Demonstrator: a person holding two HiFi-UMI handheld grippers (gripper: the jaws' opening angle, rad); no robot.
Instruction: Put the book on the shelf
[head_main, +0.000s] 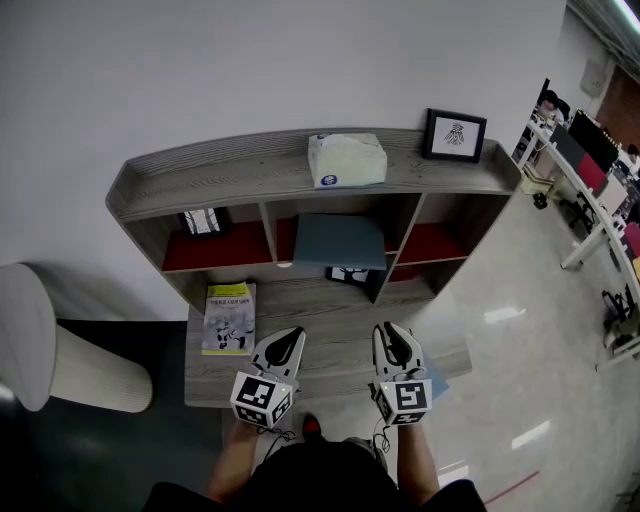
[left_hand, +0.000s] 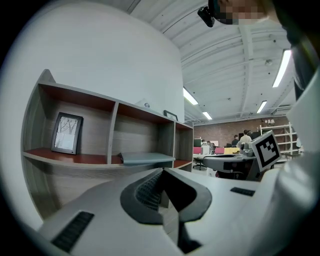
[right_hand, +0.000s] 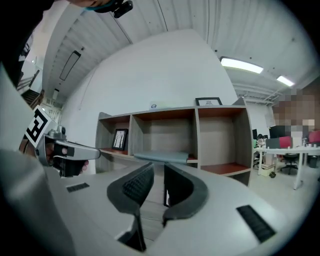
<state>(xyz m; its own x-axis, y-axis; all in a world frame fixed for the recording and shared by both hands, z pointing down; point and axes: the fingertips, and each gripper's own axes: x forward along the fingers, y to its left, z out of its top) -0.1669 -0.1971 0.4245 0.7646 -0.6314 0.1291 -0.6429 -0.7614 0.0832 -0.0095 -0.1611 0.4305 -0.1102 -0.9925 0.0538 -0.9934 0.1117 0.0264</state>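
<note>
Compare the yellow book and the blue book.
The yellow book has a printed cover; the blue book is plain. The yellow book lies on the desk, the blue book in the middle compartment of the shelf, jutting out. Both lie flat, untouched.

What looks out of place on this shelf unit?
The grey-blue book lies flat in the middle compartment and juts out past the front edge of the shelf. Nothing else looks odd.

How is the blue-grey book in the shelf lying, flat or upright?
Flat: the book lies on the middle compartment's floor, overhanging the front.
</note>
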